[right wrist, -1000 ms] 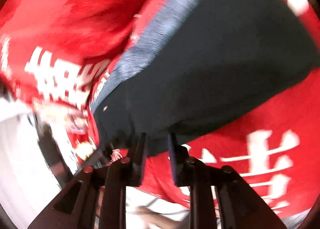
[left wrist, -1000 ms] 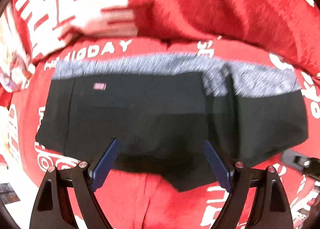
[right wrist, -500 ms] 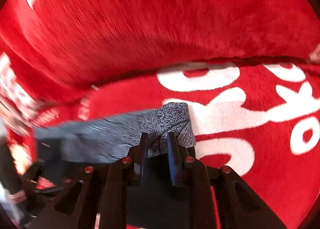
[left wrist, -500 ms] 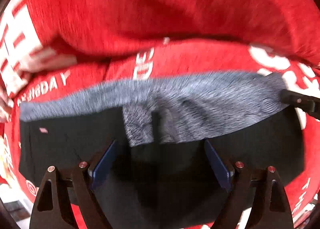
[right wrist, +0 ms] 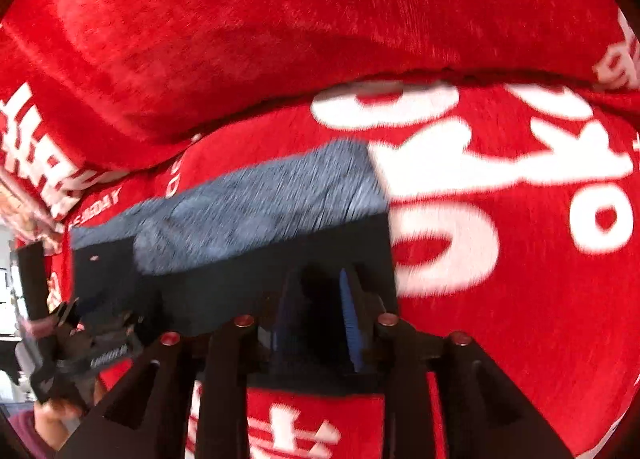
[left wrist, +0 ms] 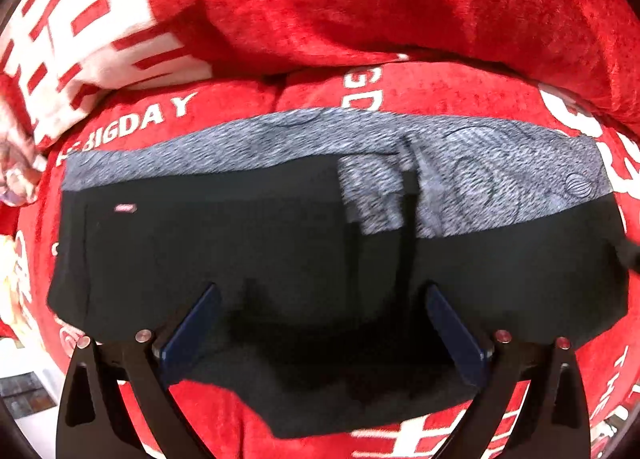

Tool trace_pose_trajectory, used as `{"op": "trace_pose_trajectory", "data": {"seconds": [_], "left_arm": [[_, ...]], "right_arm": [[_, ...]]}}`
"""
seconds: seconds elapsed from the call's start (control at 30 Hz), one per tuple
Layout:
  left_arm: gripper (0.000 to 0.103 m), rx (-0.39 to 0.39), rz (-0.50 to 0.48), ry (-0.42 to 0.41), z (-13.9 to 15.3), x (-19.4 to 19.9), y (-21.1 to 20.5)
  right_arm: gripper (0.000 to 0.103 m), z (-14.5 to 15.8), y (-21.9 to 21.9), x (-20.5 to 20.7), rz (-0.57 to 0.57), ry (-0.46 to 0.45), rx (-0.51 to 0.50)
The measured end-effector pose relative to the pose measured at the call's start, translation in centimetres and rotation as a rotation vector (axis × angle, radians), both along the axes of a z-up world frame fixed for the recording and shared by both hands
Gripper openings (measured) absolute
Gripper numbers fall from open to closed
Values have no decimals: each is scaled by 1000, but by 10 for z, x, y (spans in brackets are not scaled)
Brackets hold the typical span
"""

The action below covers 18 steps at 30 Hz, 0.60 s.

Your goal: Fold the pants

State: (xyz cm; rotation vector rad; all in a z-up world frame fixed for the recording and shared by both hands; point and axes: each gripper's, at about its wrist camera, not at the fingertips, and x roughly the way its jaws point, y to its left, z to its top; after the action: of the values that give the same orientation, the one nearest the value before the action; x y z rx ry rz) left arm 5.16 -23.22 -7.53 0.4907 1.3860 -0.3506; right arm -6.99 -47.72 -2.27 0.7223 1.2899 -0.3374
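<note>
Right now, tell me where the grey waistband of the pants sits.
In the left wrist view, the grey waistband runs along the far edge of the black pants, against the red blanket, just below its white BIGDAY lettering.

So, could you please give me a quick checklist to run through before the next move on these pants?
1. Pants lying spread on the red blanket: ok.
2. Grey waistband flat: not ok, a flap is turned down over the black cloth near the middle.
3. Left gripper free: ok, jaws opening wide, the pads touching no cloth.
4. Right gripper free: cannot tell, jaws opening over the black cloth at the pants' right end, and whether cloth lies between them is too dark to judge.
5. Fold made: not ok, the pants lie full width.
</note>
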Motion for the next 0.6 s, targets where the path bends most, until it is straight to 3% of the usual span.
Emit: {"op": "trace_pose_trajectory", "data": {"seconds": [0.27,0.6], "left_arm": [[103,21,21,-6,16,-14,22],[103,19,60,-6,22,-26,54]], "right_arm": [[49,11,41,-29,14,-6,22],[50,24,69,-26,82,-13,39]]}}
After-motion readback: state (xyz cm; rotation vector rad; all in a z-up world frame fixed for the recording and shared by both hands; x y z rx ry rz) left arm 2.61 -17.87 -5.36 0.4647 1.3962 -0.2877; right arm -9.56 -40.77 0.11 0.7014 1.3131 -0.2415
